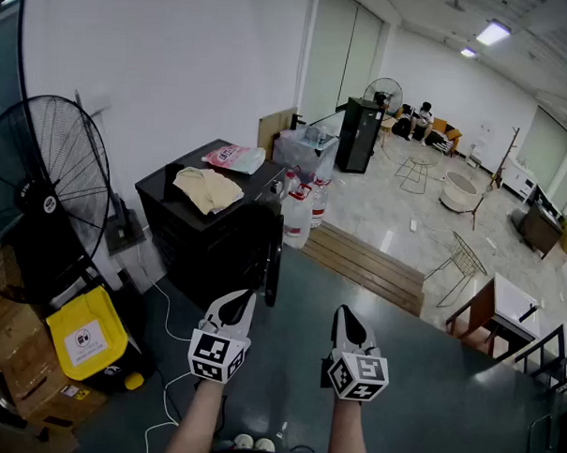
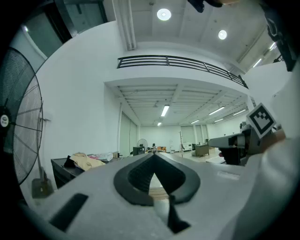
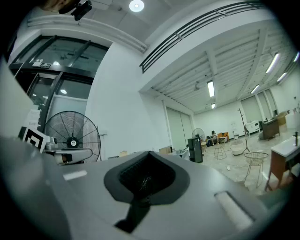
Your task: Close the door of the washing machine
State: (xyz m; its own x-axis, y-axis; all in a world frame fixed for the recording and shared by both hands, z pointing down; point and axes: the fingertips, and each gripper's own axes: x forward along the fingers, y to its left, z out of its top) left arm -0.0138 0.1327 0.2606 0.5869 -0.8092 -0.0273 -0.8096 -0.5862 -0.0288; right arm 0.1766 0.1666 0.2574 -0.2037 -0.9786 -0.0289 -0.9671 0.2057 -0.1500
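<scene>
Washing machine door (image 1: 272,260) stands swung out, dark and edge-on, just beyond the left gripper (image 1: 248,298), untouched. That gripper's jaws are pressed together on nothing. The right gripper (image 1: 342,312), beside it, also has its jaws together and empty. Bare dark floor (image 1: 417,386) lies open ahead and right, up to a wooden step (image 1: 366,262). The black washing machine (image 1: 198,241) sits behind the door, with a standing fan (image 1: 41,201) at its left.
</scene>
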